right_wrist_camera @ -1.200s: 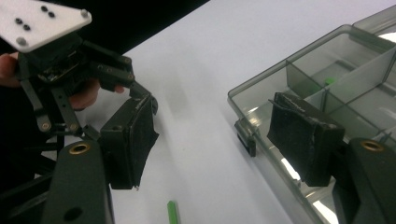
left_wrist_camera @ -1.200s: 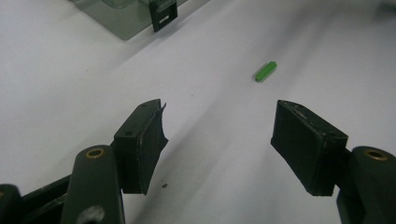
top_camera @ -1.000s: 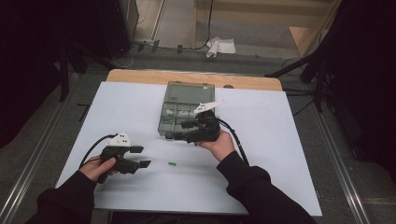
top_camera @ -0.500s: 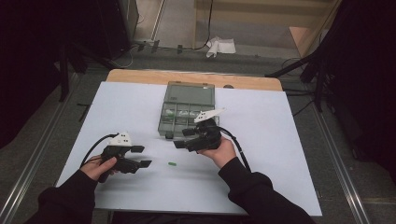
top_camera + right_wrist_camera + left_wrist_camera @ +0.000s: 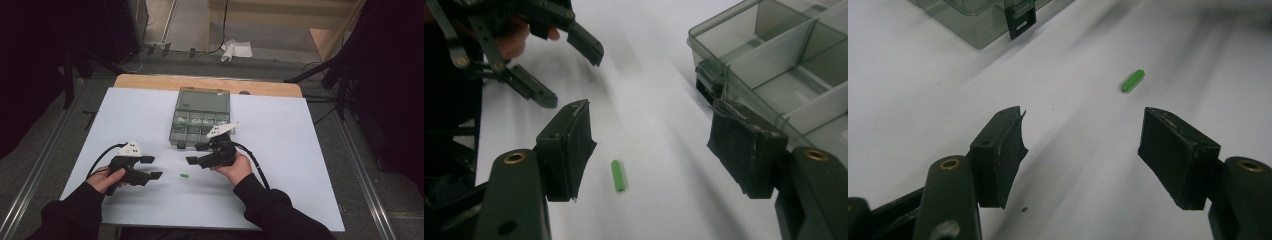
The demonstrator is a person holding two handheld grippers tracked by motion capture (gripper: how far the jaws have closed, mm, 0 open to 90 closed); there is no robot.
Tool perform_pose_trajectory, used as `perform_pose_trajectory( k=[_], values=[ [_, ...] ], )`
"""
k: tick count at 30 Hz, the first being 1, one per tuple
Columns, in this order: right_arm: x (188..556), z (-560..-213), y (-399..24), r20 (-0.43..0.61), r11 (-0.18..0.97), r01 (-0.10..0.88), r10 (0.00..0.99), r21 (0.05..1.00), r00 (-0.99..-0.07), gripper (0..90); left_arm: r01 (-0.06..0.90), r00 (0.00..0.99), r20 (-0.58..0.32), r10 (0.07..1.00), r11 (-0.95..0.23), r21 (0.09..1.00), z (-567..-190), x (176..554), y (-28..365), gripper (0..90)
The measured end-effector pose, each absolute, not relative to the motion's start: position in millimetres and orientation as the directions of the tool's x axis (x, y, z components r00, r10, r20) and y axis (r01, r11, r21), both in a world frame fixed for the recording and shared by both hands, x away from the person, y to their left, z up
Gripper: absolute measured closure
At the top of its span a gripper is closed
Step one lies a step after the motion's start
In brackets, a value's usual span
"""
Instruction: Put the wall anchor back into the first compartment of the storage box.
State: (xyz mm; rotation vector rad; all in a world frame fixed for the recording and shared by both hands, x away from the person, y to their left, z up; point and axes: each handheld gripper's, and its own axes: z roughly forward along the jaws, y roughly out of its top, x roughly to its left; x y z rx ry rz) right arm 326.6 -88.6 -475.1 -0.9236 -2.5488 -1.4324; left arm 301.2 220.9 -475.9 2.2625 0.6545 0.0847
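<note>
Two hand-held grippers over the white table (image 5: 300, 150), beside a grey compartment box (image 5: 200, 117). Left gripper (image 5: 150, 167) low at the table's left, jaws level, wide apart, nothing between them. Right gripper (image 5: 198, 154) just in front of the box, tipped down, jaws apart, holding nothing. Small green peg (image 5: 619, 175) lies flat on the table between the grippers; in the right gripper view, long axis running away from the camera, between its jaws.

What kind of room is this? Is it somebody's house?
Probably not a house; it looks like a lab or workshop. A person holds two hand grippers over a plain white table with a clear parts box, and cables cross the bare floor behind.
</note>
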Motion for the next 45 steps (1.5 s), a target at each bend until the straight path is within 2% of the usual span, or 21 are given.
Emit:
perform_pose_trajectory(
  k=[19,37,45],
  values=[
    [320,-493,-71,0.326,0.423,0.526,0.460,0.738,-0.826,37.8,0.429,0.868,-0.136,0.478,-0.584,0.689,-476,301,220,33.0],
    [316,-510,-55,0.322,0.510,0.533,0.446,0.675,-0.835,40.6,0.427,0.868,-0.134,0.478,-0.583,0.691,-476,300,220,33.0],
    [311,-515,-55,0.298,0.496,0.519,0.458,0.697,-0.837,45.9,0.426,0.869,-0.131,0.477,-0.587,0.689,-476,300,219,33.0]
  ],
)
